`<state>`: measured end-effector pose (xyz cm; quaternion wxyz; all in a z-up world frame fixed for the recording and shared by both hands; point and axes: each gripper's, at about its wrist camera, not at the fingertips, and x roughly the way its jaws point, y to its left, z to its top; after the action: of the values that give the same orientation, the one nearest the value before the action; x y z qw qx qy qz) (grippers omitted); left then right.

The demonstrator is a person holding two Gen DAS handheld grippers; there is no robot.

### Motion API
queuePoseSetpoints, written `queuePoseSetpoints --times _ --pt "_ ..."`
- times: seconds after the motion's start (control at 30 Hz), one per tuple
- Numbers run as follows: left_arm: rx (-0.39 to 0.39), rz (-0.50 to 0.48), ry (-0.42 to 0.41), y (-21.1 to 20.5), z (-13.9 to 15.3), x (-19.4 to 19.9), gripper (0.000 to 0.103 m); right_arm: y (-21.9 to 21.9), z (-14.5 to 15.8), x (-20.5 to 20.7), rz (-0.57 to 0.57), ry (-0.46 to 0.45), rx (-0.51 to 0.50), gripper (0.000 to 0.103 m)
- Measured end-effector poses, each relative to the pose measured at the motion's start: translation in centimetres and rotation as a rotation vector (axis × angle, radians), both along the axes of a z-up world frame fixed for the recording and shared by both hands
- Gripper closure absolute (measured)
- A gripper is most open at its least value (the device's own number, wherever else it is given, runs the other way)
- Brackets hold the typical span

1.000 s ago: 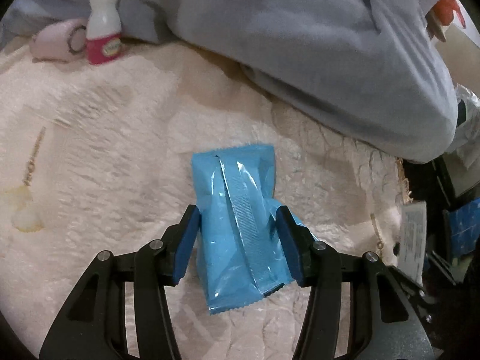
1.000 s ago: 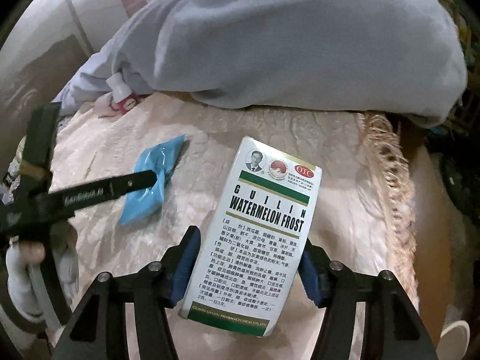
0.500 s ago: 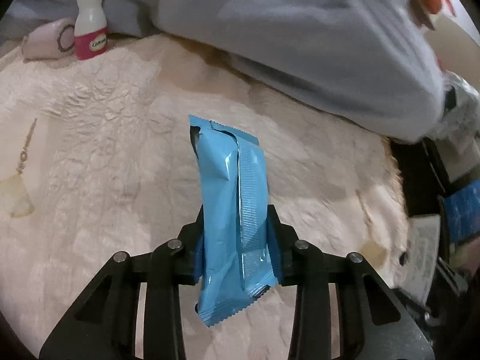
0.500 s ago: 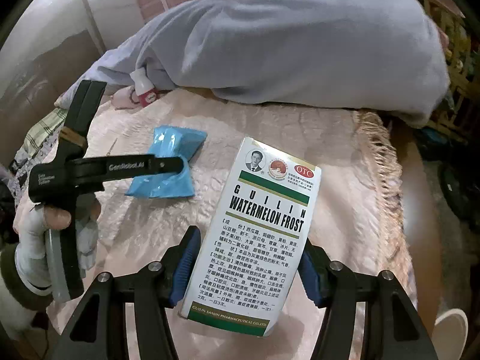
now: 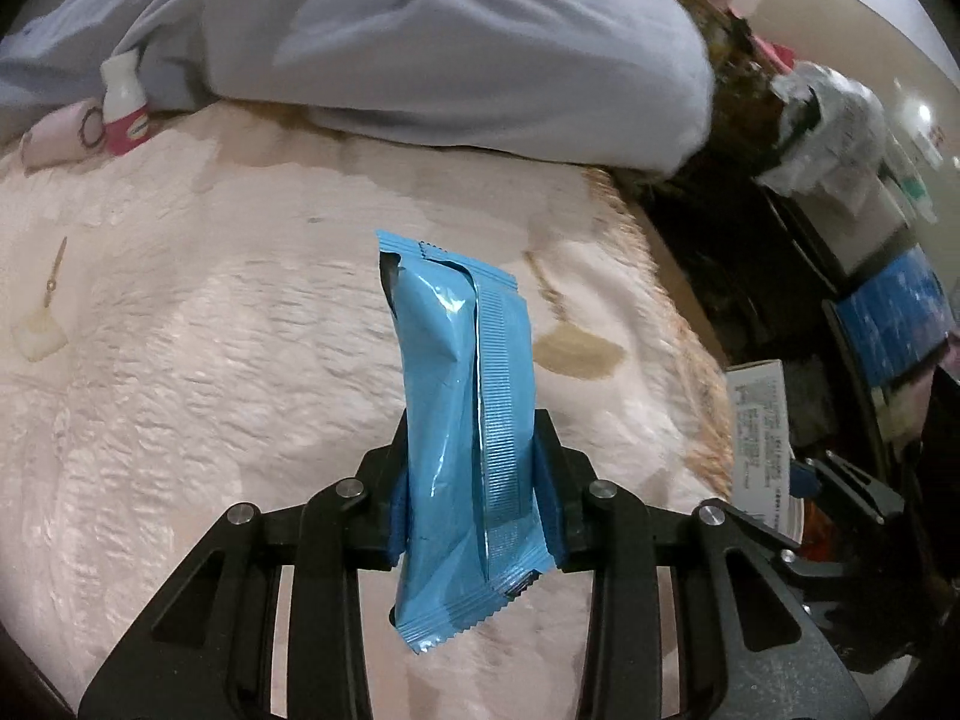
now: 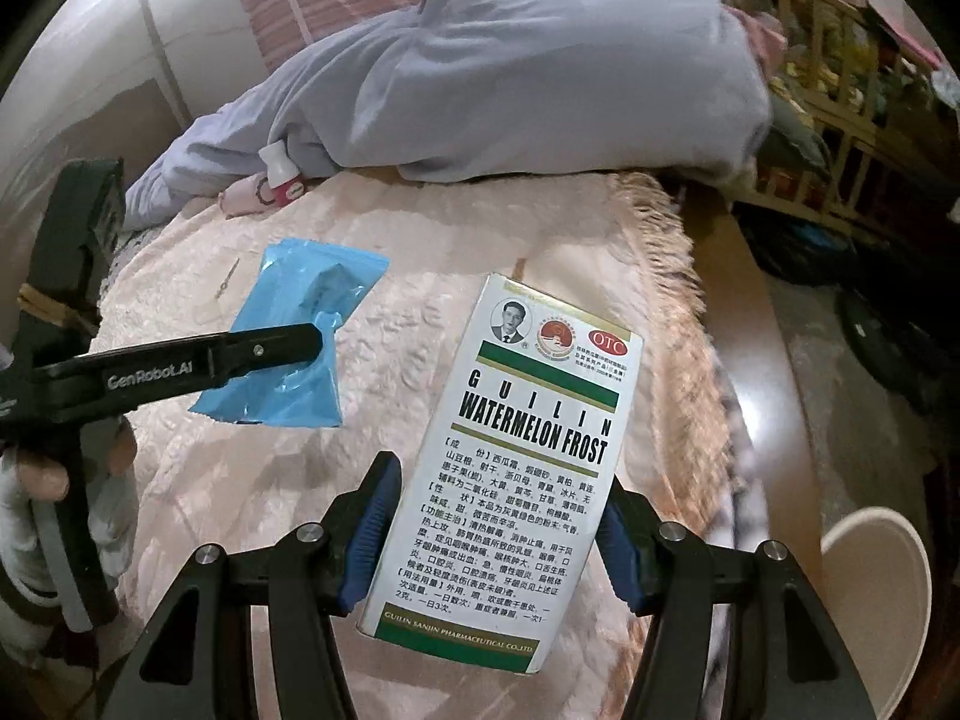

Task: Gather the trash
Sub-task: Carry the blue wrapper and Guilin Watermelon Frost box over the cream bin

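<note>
My left gripper (image 5: 474, 480) is shut on a blue snack wrapper (image 5: 462, 396) and holds it above the pink bedspread (image 5: 210, 360). The wrapper also shows in the right wrist view (image 6: 300, 324), pinched by the left gripper (image 6: 318, 342) at the left. My right gripper (image 6: 498, 534) is shut on a white medicine box (image 6: 510, 462) printed "Watermelon Frost", held above the bedspread (image 6: 420, 252). The box's edge shows at the right of the left wrist view (image 5: 759, 432).
A grey-blue quilt (image 5: 450, 42) lies heaped across the back. A small white bottle with a pink label (image 5: 123, 108) stands beside a pink roll (image 5: 57, 135) at the back left. The fringed bed edge (image 6: 678, 300) runs on the right, with dark clutter (image 5: 840, 276) and a pale round container (image 6: 876, 588) beyond.
My left gripper closed on the blue wrapper, lifted it off the bedspread and carried it right. My right gripper kept hold of the box.
</note>
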<state>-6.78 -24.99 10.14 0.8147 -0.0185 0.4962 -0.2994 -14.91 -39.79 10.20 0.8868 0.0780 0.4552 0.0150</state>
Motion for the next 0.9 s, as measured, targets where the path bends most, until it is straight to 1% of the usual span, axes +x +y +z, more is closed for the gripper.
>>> queuePoseSetpoints --times 0.2,0.47,0.9 --pt "0.008 -0.050 -0.029 -1.9 1.6 -3.1 0.071 -0.8 0.5 -3.1 -0.030 -0.012 -0.008 0.044" --pt "0.023 -0.117 -0.056 -4.4 2.7 -6.3 0.071 -2.6 1.4 -6.7 -0.075 -0.032 -0.005 0.044" --pt "0.033 -0.232 -0.086 -10.4 3.5 -10.8 0.071 -8.1 1.6 -12.8 -0.202 -0.032 0.001 0.044"
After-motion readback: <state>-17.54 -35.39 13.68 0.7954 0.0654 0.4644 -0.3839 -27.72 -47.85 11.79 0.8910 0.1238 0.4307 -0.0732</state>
